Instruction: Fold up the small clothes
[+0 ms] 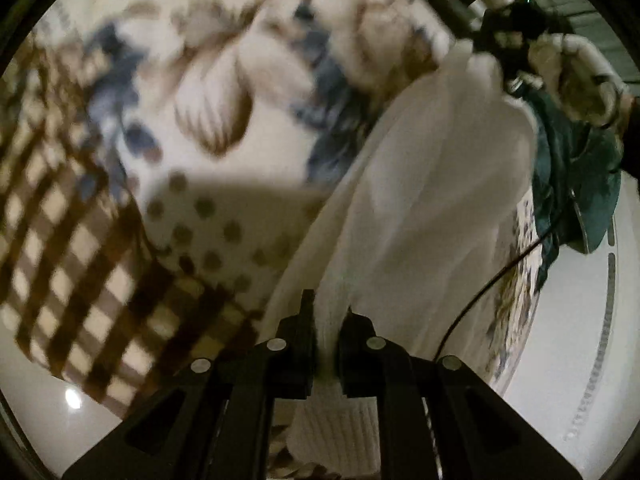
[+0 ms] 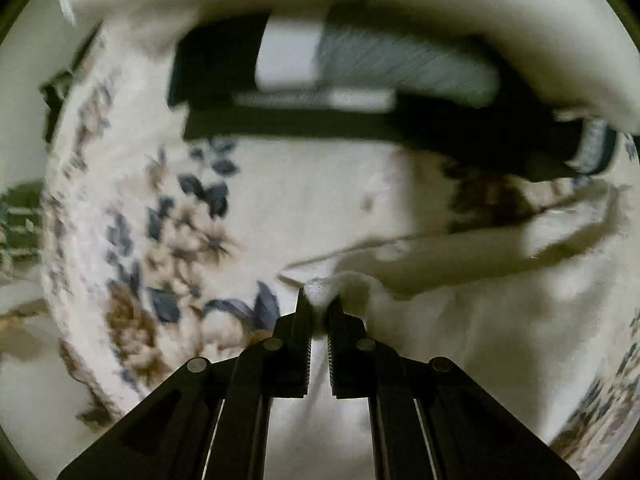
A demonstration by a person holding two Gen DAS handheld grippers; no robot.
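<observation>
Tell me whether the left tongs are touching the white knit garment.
Touching. The left wrist view shows the left tongs shut on the white knit garment, with cloth pinched between both fingers.

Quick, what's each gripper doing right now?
Left gripper: shut on the white garment.
Right gripper: shut on the white garment.

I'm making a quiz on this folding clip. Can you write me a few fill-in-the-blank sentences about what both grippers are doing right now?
1. The left gripper is shut on a ____ knit garment.
2. The right gripper pinches the ____ of the same garment.
3. The checked cloth beside the garment has a ____ and cream pattern.
4. Both lie on a rug printed with blue and brown ____.

Missing words: white; edge; brown; flowers
</observation>
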